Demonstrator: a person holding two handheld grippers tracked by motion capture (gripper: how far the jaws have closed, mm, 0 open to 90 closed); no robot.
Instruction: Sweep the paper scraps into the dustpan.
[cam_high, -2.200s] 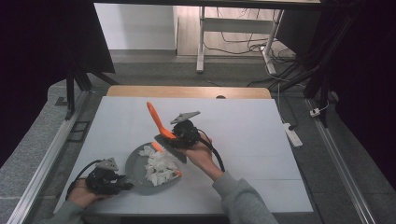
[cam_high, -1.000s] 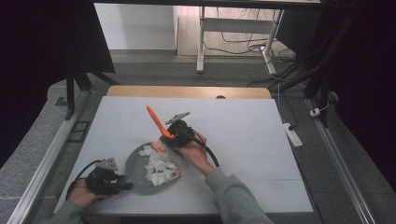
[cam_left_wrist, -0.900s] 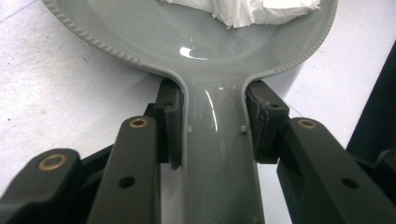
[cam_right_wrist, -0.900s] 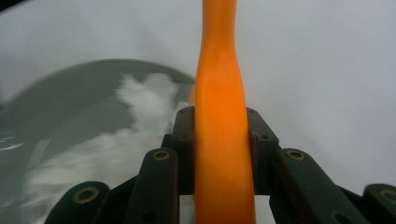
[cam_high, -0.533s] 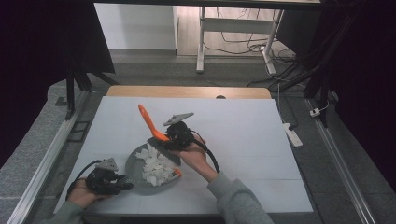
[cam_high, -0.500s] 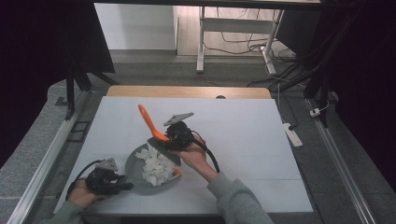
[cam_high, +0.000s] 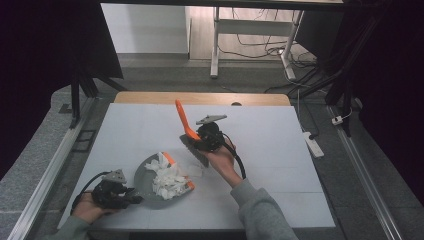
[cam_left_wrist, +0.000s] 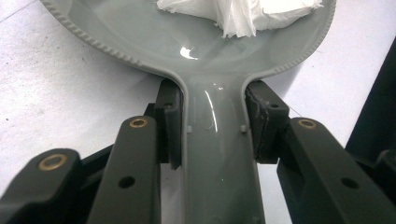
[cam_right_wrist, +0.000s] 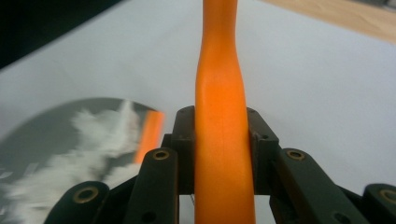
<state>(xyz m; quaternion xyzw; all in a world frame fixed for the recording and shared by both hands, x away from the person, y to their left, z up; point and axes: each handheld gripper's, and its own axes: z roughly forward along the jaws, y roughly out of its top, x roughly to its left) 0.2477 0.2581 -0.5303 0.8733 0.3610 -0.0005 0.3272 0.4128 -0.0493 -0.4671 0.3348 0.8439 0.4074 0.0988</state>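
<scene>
Grey glossy plastic dustpan (cam_high: 159, 182) lies on the white counter (cam_high: 280, 145), crumpled white tissue (cam_high: 167, 176) heaped inside; nearby the right gripper (cam_high: 200, 141) lifts an orange-handled brush (cam_high: 183, 120). Left gripper view: fingers (cam_left_wrist: 169, 122) clamp the dustpan's smooth handle, bead-edged rim cut off. Right gripper view: fingers (cam_right_wrist: 260, 144) grip the orange handle; dustpan blurred.

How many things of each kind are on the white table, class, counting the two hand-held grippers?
Grippers: 2, left gripper and right gripper
Grey dustpan: 1
Orange-handled brush: 1
Heap of white paper scraps: 1
Total: 5
</scene>
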